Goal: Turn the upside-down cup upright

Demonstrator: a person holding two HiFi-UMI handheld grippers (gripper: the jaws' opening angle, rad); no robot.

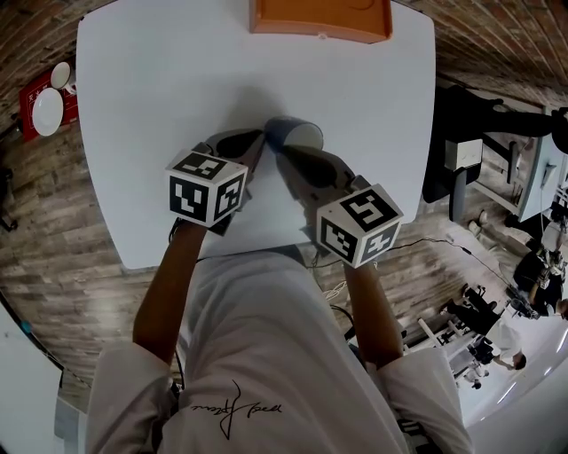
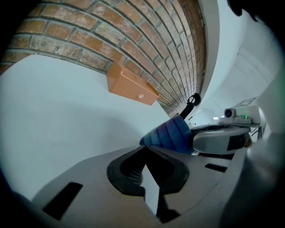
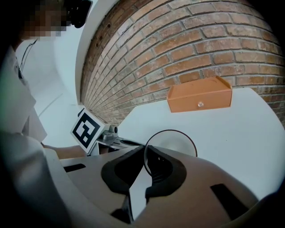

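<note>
Right hand-held gripper (image 3: pixel 144 156): I'm clenching it on the rim of the cup (image 3: pixel 171 143). The thin wall is sitting between the jaws and the mouth is facing back at this gripper's camera.
Left hand-held gripper (image 2: pixel 144 153): the jaws are closed on nothing and I'm holding it low over the tabletop (image 1: pixel 160 89).
Cup position: the blue ribbed cup (image 2: pixel 171 136) is lying tilted just ahead and to the right of the left gripper's tip. Its mouth end is sitting in the right hand-held gripper (image 2: pixel 218 140). I can't tell whether the left tip is touching it, or whether its base is resting on the tabletop.
Head view check: both tips, left (image 1: pixel 256 139) and right (image 1: pixel 286 152), are flanking the cup (image 1: pixel 295 133) near mid-tabletop.
Step in hand: I'm judging this as mid-flip, since the cup is neither mouth-down nor standing.
Doing it well: I'd be rolling the right wrist slowly until the mouth points up. The pinch needs to be firm, because a rim grip is likely to let the cup pivot. The closed left tip could be steadying the wall. The base should be sitting flat before I release.
Clearance: the orange box (image 1: pixel 319 18) is lying far ahead of both grippers, well apart.
</note>
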